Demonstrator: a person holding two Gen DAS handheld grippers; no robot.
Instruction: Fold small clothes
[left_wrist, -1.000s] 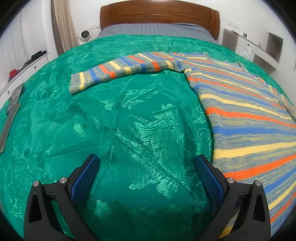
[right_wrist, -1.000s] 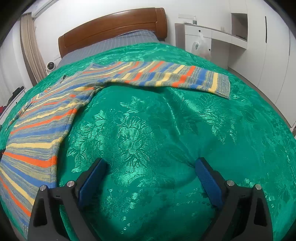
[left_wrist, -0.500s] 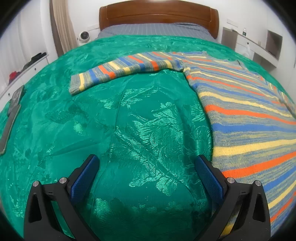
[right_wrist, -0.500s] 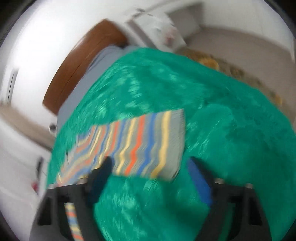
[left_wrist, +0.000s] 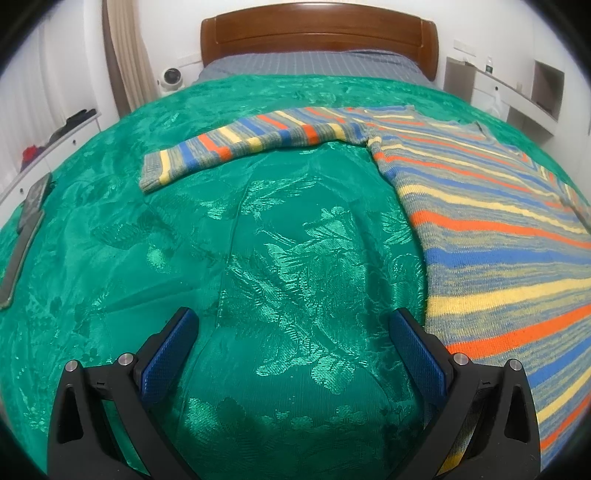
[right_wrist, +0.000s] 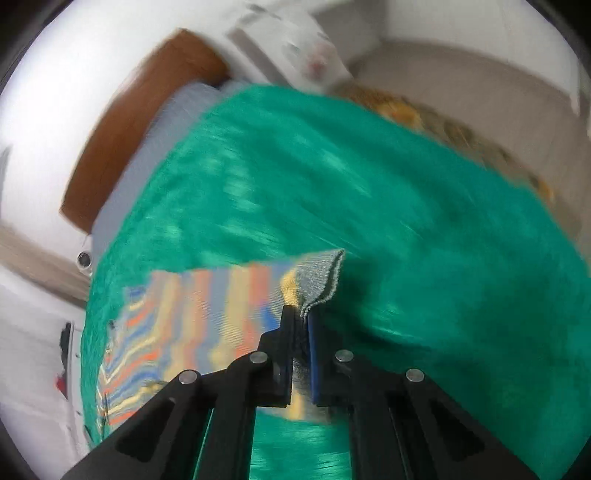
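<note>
a knitted sweater (left_wrist: 491, 229) lies spread flat on the green bedspread (left_wrist: 280, 258), its body toward the right edge of the bed and one sleeve (left_wrist: 240, 146) stretched out toward the left edge, below the headboard (left_wrist: 317, 33). it is striped in orange, yellow, blue and grey-green, with a grey ribbed cuff at the sleeve end. the left gripper (left_wrist: 293, 354) hangs over bare bedspread near the sweater's lower side edge, jaws spread wide with nothing between them. the right gripper (right_wrist: 301, 325) has its jaws pressed together on the grey cuff (right_wrist: 319, 280) of the other sleeve, pinching the knit so the cuff stands up in a fold above the blue pads; this view is blurred. a flat dark object (left_wrist: 22, 236) lies at the bed's left edge.
</note>
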